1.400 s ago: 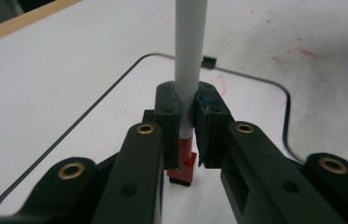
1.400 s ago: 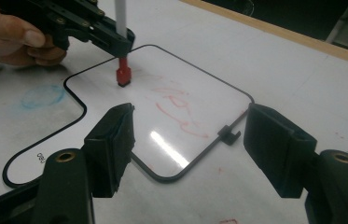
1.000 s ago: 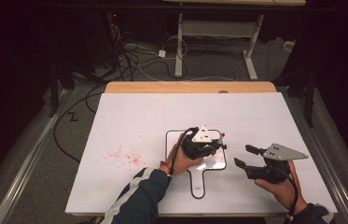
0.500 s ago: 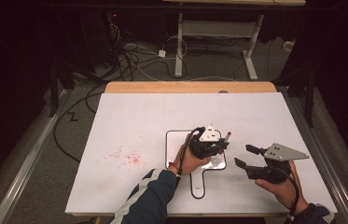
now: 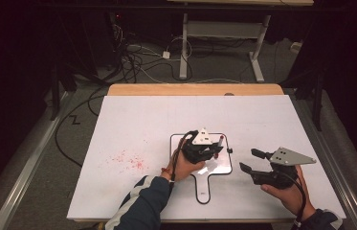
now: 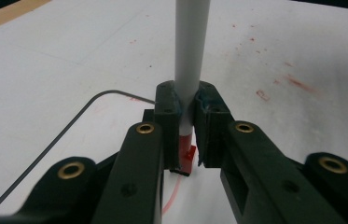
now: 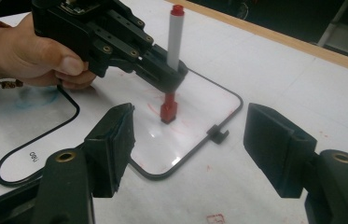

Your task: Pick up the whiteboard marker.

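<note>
The left hand-held gripper [image 7: 169, 77] is clamping a red marker [image 7: 174, 51] upright, its long axis standing nearly vertical, tip down on the small whiteboard [image 7: 199, 100] at mid-worktop. The right hand-held gripper [image 5: 255, 167] is waiting open just right of the board, while the left is doing the writing

On the white worktop [image 5: 133, 124] lay one small white dry-erase board with a black rim and a handle [image 5: 204, 190], near the front edge. There was one white marker with a red cap and red tip [image 7: 175, 35]. Two sets of black tongs were present, the left [image 5: 213, 149] and the right [image 5: 251, 160].
</note>
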